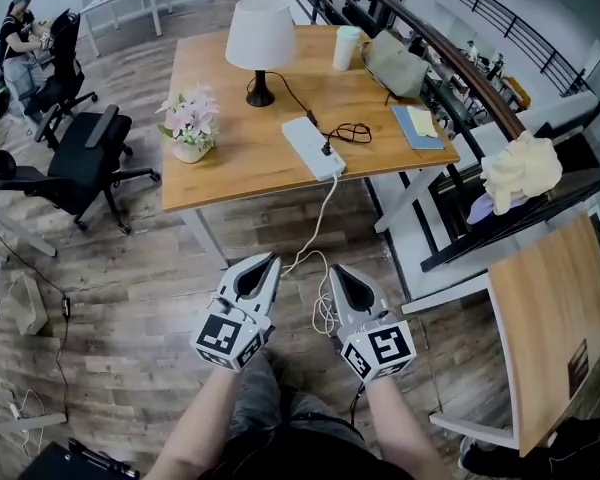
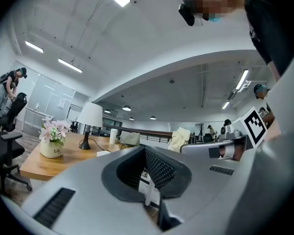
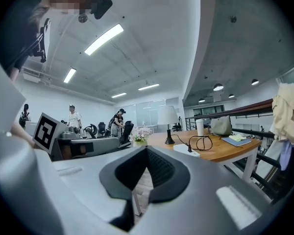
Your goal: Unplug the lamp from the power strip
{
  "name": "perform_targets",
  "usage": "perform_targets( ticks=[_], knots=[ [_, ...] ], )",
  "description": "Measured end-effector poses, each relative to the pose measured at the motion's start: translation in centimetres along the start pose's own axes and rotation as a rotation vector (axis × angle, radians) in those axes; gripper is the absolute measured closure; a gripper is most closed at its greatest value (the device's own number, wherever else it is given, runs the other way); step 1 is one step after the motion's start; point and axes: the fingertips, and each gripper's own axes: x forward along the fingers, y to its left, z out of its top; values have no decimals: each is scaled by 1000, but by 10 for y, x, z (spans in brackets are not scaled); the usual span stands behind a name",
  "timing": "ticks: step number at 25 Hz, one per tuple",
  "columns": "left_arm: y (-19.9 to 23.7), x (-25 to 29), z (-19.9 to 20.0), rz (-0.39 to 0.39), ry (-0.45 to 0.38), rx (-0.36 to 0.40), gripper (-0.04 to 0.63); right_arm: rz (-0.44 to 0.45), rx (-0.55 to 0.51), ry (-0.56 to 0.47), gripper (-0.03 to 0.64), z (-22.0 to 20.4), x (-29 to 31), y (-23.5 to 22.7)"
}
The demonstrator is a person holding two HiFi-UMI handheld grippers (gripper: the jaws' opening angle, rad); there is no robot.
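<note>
A lamp (image 1: 260,36) with a white shade and black base stands on the wooden table (image 1: 230,178). Its black cord runs to a black plug (image 1: 326,149) seated in the white power strip (image 1: 312,146) near the table's front edge. Both grippers hover over the floor in front of the table, well short of the strip. My left gripper (image 1: 271,260) and right gripper (image 1: 335,269) sit side by side, both shut with nothing in them. The lamp (image 3: 167,116) and the power strip (image 3: 186,150) show beyond the jaws in the right gripper view, and the lamp (image 2: 89,116) in the left gripper view.
A flower pot (image 1: 190,128), a cup (image 1: 347,47), a grey bag (image 1: 395,63) and a blue notebook (image 1: 417,126) share the table. The strip's white cable (image 1: 322,213) hangs to the floor. Black office chairs (image 1: 85,158) stand left; a railing and a second tabletop (image 1: 550,318) lie right.
</note>
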Motion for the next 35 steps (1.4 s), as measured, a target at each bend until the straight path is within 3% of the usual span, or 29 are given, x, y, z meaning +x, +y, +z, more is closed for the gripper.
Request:
perform_targets(
  ticks=[4,21,35],
  knots=[
    [17,21,-7,-3,16,0,598,-19,2,12,609,-2,20,-13],
    [92,125,-2,-148,67,-4,598,-114,41,36,609,2,135,-69],
    [115,175,-12,-274,104,-17,598,-206,48,41,609,1,176,-103]
  ],
)
